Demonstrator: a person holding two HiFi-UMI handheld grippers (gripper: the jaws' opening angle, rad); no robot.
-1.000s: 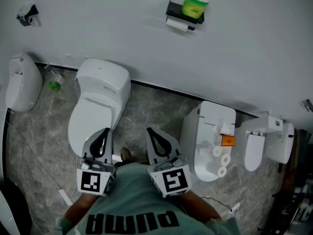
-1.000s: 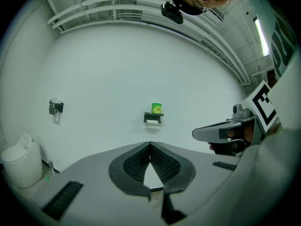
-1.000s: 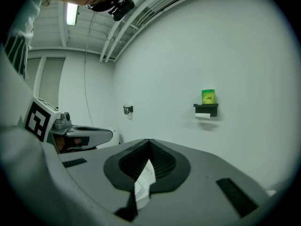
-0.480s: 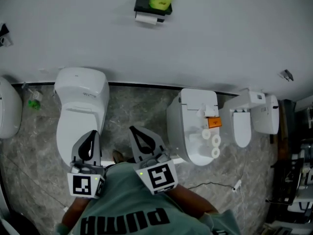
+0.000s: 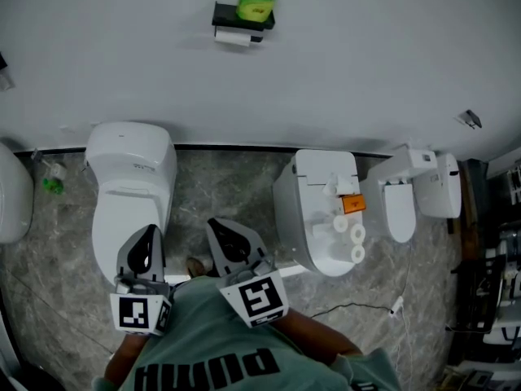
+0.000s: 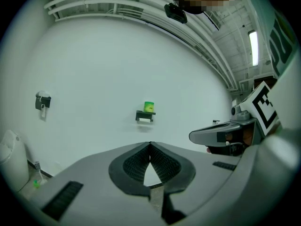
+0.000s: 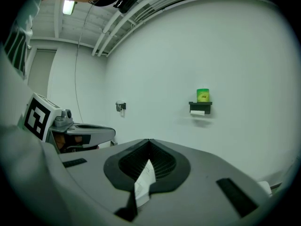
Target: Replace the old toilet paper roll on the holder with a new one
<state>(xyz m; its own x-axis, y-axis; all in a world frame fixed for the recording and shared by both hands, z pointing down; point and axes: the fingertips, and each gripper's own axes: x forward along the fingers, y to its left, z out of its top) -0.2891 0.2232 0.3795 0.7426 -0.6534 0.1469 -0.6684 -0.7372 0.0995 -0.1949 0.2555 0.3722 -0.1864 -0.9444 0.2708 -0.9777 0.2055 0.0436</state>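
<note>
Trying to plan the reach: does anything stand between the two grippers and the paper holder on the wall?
Nothing visible does. Both gripper views show only bare wall around the holder. The left toilet and the right toilet stand lower, on the floor.

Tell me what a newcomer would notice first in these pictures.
A bright green container sits on a black holder high on the white wall, with a white roll beneath it. Below, white toilets line the wall, and three spare rolls lie on the lid of the one at right. Nearest the camera, the left gripper and right gripper are both shut and empty.
</note>
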